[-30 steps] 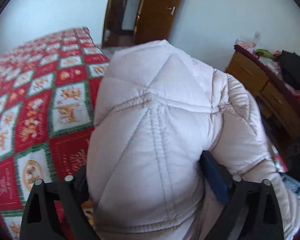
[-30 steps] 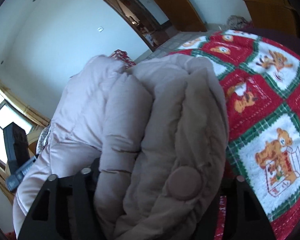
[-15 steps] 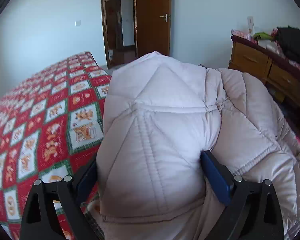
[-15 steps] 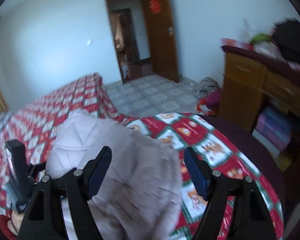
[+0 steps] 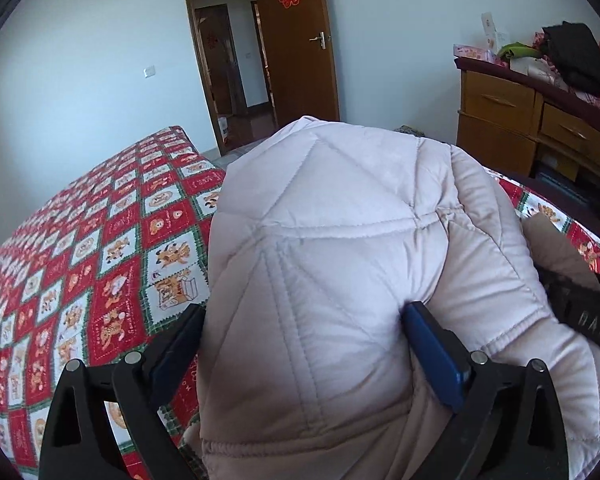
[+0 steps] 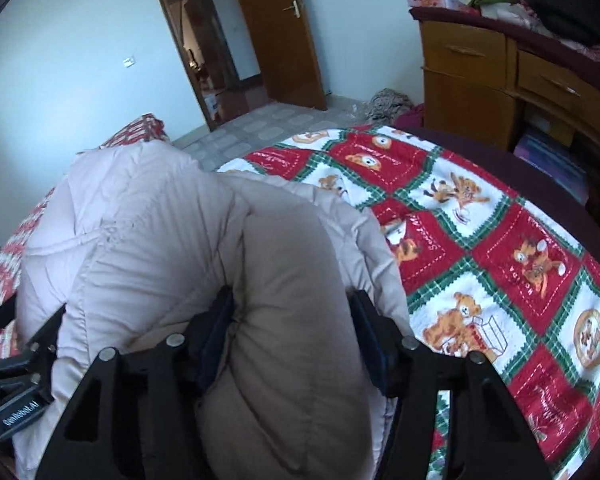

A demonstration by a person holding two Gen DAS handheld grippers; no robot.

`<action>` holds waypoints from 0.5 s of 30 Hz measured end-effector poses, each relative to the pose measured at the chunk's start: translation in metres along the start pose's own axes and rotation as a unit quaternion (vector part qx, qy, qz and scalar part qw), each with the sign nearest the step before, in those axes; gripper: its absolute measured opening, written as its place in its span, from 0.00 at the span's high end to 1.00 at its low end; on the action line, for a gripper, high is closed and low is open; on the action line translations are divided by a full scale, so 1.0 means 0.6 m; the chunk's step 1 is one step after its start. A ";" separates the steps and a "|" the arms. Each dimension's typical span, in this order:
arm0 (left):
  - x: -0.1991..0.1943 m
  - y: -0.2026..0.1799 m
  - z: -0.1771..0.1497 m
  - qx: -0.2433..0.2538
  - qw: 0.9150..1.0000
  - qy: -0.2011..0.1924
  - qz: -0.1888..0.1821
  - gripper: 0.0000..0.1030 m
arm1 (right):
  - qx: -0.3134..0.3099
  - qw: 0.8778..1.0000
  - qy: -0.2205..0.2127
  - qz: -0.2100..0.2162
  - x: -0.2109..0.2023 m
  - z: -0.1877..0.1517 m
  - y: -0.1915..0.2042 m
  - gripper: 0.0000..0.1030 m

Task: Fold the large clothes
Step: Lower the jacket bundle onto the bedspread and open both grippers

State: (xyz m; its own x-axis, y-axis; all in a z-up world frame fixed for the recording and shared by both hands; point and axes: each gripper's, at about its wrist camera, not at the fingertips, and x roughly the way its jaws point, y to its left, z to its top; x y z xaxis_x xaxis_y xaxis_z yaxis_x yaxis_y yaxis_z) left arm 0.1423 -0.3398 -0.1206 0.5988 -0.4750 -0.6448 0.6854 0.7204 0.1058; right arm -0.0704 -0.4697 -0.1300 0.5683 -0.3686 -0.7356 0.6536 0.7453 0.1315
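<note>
Jacket (image 5: 340, 280) hides bedspread (image 5: 100, 260) (lower edge cropped).

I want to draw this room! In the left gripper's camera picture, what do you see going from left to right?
Red patchwork bedspread → pale pink quilted coat, pinched in the left hand-held gripper → the right hand-held gripper's black body → wooden dresser on the far right, farther back.
</note>
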 end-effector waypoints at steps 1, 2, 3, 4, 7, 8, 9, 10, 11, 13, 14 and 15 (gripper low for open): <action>0.004 0.002 0.000 -0.003 1.000 0.001 -0.003 0.03 | -0.009 1.000 -0.003 -0.013 0.000 0.001 0.009 0.41; 0.012 0.009 0.001 -0.012 1.000 0.007 -0.011 0.03 | -0.017 1.000 -0.006 -0.023 0.002 0.002 0.016 0.41; 0.017 0.014 0.002 -0.020 1.000 0.013 -0.017 0.03 | -0.020 0.999 -0.008 -0.029 0.002 0.004 0.021 0.41; 0.022 0.020 0.002 -0.029 0.999 0.021 -0.027 0.02 | -0.023 0.999 -0.011 -0.036 0.001 0.003 0.024 0.41; 0.019 0.021 0.000 -0.033 0.999 0.026 -0.031 0.02 | -0.026 0.998 -0.021 -0.045 0.002 -0.001 0.026 0.40; 0.015 0.018 -0.002 -0.031 0.999 0.025 -0.028 0.02 | -0.023 0.998 -0.025 -0.049 -0.001 -0.001 0.024 0.38; 0.008 0.016 -0.003 -0.029 0.999 0.025 -0.022 0.02 | -0.022 0.998 -0.029 -0.058 -0.005 -0.002 0.023 0.33; 0.001 0.017 -0.004 -0.028 0.999 0.025 -0.020 0.02 | -0.023 0.997 -0.031 -0.068 -0.009 -0.002 0.023 0.30; -0.014 0.019 -0.007 -0.028 0.999 0.029 -0.020 0.02 | -0.021 0.997 -0.032 -0.074 -0.012 -0.002 0.022 0.22; -0.041 0.024 -0.012 -0.030 0.999 0.032 -0.024 0.02 | -0.008 0.997 -0.022 -0.071 -0.022 -0.001 0.007 0.13; -0.062 0.026 -0.018 -0.030 0.999 0.029 -0.024 0.02 | -0.003 0.998 -0.018 -0.063 -0.027 0.001 -0.003 0.11; -0.078 0.026 -0.022 -0.026 0.999 0.024 -0.023 0.02 | 0.003 0.998 -0.017 -0.058 -0.041 0.000 -0.012 0.11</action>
State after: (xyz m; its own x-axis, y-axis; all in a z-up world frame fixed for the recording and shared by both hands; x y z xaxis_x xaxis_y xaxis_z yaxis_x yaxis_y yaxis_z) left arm 0.1196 -0.2994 -0.0987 0.5453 -0.4843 -0.6842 0.6883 0.7246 0.0357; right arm -0.0892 -0.4661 -0.1132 0.5054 -0.4712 -0.7229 0.7186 0.6937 0.0502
